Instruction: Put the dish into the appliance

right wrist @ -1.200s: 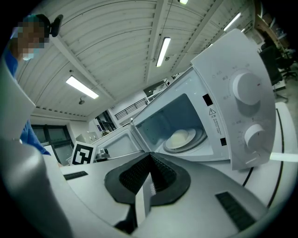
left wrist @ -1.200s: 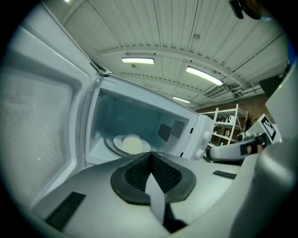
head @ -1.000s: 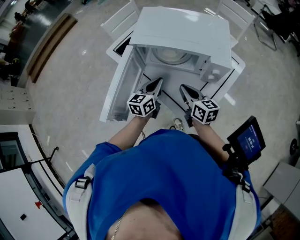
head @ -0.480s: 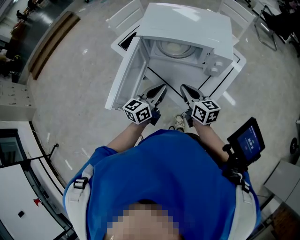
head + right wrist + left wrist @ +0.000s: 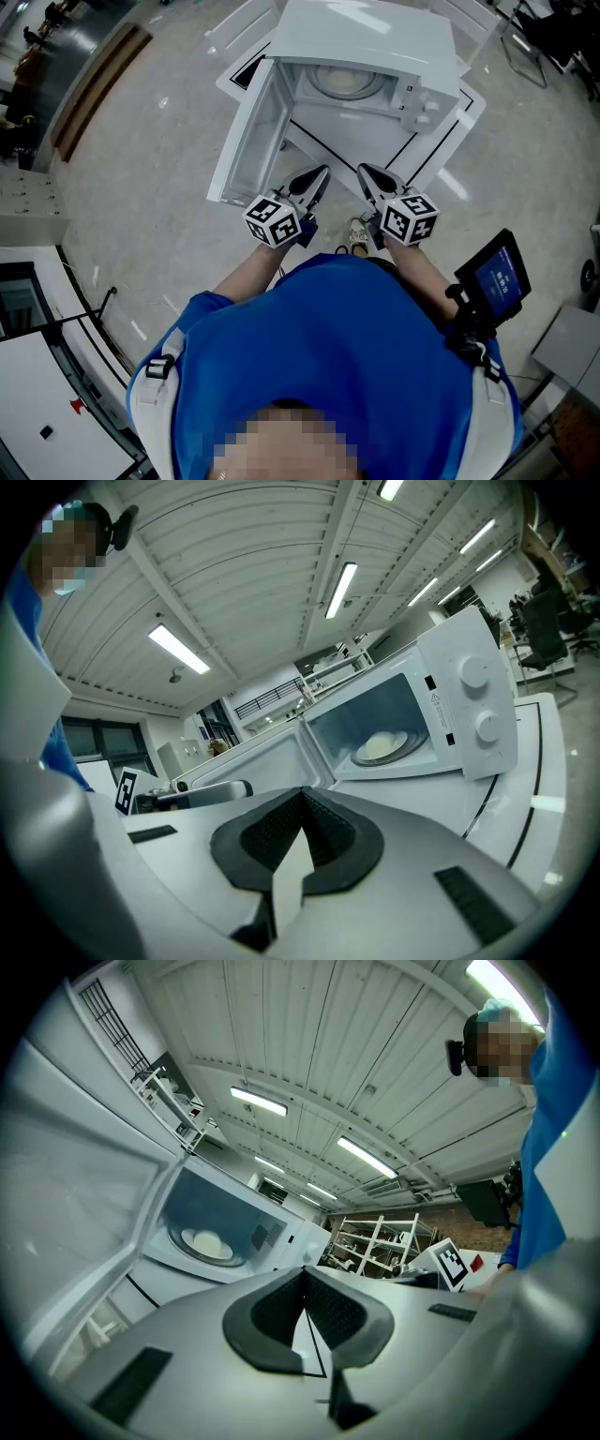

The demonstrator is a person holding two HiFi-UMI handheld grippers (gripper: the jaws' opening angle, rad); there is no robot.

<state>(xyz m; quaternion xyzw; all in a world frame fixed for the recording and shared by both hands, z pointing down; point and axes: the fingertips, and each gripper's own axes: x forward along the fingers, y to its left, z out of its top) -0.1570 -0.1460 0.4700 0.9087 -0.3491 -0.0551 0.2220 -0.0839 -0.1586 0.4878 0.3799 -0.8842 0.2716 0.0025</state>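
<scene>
Both of my grippers are empty, jaws pressed together: the left gripper [image 5: 317, 176] and the right gripper [image 5: 366, 172] hang side by side in front of the microwave [image 5: 375, 42], clear of it. The dish [image 5: 349, 82] already sits inside, so I judge the placing done, with only the door [image 5: 246, 141], swung wide to my left, left to close. My left tips are near its free edge. A careless sweep could clip that edge. A hard shove could slam the door, jolt the microwave across the table [image 5: 356, 136] and slide the dish off centre, so I'd push slowly and flat.
</scene>
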